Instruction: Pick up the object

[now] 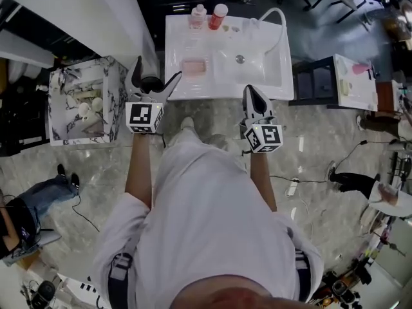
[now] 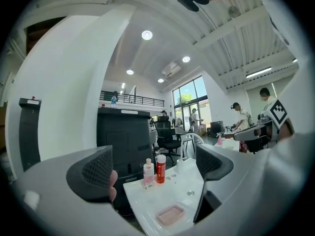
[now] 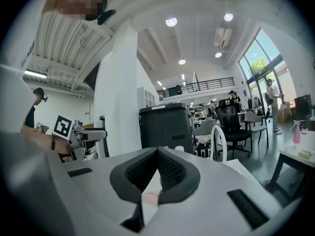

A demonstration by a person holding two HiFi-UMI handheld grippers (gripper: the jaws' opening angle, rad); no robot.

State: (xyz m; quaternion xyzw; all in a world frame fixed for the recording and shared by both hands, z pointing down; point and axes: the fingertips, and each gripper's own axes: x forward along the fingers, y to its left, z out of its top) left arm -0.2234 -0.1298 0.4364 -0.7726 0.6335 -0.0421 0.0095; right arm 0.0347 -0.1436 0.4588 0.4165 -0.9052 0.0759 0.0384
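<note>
The step in hand looks like the approach: both tools hang short of the white tabletop (image 1: 177,40), and nothing is gripped yet. The left hand-held gripper (image 1: 158,71) has its jaws spread wide with only air between them. The right hand-held gripper (image 3: 157,178) has its pads pressed together at the tips on nothing.

The task does not say which object is meant. The likeliest is the pink soap dish (image 1: 193,66), which lies flat on the tabletop just left of the basin (image 1: 270,76). That puts it at about 1 o'clock from the left hand-held gripper and near it. A pink bottle (image 1: 197,17) and a red-capped bottle (image 1: 218,16) stand upright side by side at the tabletop's 12 o'clock edge, well apart from both tools.

To do this well, I would use the left hand-held gripper, since it is already open and nearer.
- **Line-up:** In the left gripper view the dish sits low, below the line between the jaws, so the tool should tip down and go forward until the dish is centred in the gap.
- **The grip:** The dish is low and shallow, so the jaws should straddle its short sides and come down nearly to the surface before they close. Too high a pinch would likely slip off the rim.
- **The lift:** Close gently and lift straight up, keeping away from the basin edge at 3 o'clock.
- **The other tool:** The right hand-held gripper should hold back out of the way.
</note>
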